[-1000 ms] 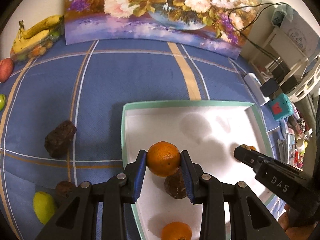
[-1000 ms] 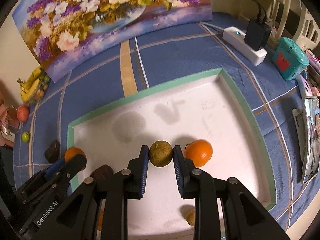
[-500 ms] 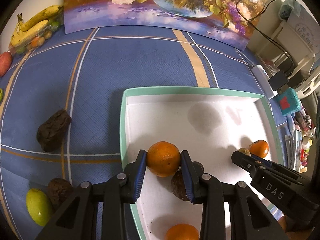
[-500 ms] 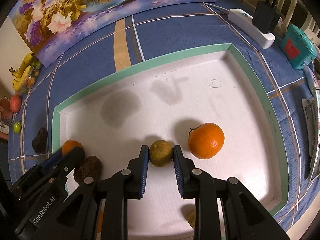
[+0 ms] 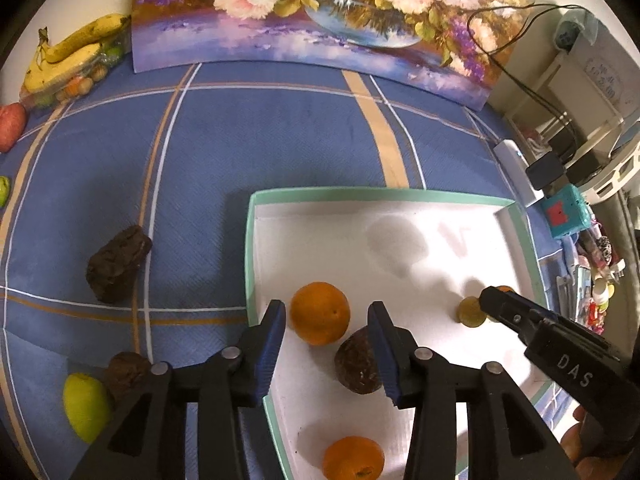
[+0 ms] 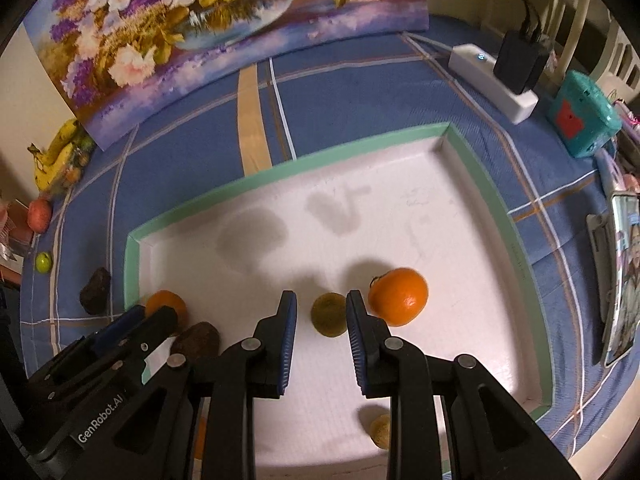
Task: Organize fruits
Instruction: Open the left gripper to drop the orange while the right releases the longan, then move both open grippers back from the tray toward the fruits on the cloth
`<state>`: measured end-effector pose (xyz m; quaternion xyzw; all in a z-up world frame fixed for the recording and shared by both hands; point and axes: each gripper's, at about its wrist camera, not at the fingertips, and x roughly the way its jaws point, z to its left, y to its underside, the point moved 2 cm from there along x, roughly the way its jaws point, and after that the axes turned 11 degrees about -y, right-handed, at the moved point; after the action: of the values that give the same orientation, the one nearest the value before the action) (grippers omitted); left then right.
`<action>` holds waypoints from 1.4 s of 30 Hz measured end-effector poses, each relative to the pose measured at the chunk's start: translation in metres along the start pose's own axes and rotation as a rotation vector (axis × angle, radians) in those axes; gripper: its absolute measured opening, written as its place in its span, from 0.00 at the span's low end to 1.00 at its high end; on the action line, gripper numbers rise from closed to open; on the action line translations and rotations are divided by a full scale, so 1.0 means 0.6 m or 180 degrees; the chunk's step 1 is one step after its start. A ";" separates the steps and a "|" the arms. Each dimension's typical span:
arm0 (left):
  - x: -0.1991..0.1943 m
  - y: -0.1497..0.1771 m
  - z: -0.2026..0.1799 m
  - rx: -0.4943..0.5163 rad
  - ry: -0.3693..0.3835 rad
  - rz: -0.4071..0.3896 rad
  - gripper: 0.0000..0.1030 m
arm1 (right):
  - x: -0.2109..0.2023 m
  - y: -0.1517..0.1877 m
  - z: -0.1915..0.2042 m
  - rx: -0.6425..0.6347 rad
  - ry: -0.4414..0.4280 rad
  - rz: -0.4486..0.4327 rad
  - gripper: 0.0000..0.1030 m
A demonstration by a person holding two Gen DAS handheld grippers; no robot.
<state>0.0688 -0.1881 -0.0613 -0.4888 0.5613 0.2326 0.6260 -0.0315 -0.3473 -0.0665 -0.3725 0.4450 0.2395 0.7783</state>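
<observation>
A white tray with a green rim (image 5: pixel 251 240) (image 6: pixel 132 264) lies on the blue cloth. My left gripper (image 5: pixel 326 326) is open; an orange (image 5: pixel 319 313) rests on the tray floor between its fingers, clear of both pads, with a dark brown fruit (image 5: pixel 357 361) beside it. My right gripper (image 6: pixel 321 311) is open around a small olive-green fruit (image 6: pixel 329 314) lying in the tray, next to a bright orange (image 6: pixel 398 296). Another orange (image 5: pixel 353 457) lies at the tray's near edge.
Outside the tray on the left lie two dark brown fruits (image 5: pixel 118 263) (image 5: pixel 127 372) and a green fruit (image 5: pixel 85 406). Bananas (image 5: pixel 70 53) and a red fruit (image 5: pixel 11 126) are far left. A flower painting (image 5: pixel 320 12) stands behind. A power strip (image 6: pixel 493 82) and teal box (image 6: pixel 582 114) are right.
Both grippers have opened. The left one let go of the orange and the right one let go of the olive-green fruit; both fruits now rest on the tray floor.
</observation>
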 end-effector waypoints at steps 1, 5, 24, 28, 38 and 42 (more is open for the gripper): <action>-0.005 -0.002 0.001 -0.0003 -0.0004 -0.0016 0.45 | -0.006 -0.001 0.000 -0.0004 -0.0004 -0.0030 0.25; -0.032 -0.009 0.009 -0.0047 -0.0002 -0.0118 0.45 | -0.036 -0.006 0.008 -0.0040 -0.0016 -0.0173 0.25; -0.083 -0.012 0.135 -0.0697 -0.0300 -0.0271 0.72 | -0.061 -0.011 0.017 -0.0056 -0.0039 -0.0319 0.26; -0.067 -0.006 0.161 -0.0795 -0.0511 -0.0160 0.82 | -0.054 -0.010 0.011 -0.0003 -0.0012 -0.0293 0.62; -0.050 0.006 0.196 -0.0888 -0.0853 -0.0160 1.00 | -0.040 -0.008 0.006 -0.0036 0.0104 -0.0246 0.84; -0.060 0.005 0.201 -0.0847 -0.0950 -0.0257 1.00 | -0.044 -0.008 0.008 -0.0105 0.0168 -0.0374 0.92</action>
<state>0.1139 -0.0725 -0.0419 -0.5494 0.4066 0.3493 0.6409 -0.0384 -0.3473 -0.0402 -0.4169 0.4388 0.1908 0.7728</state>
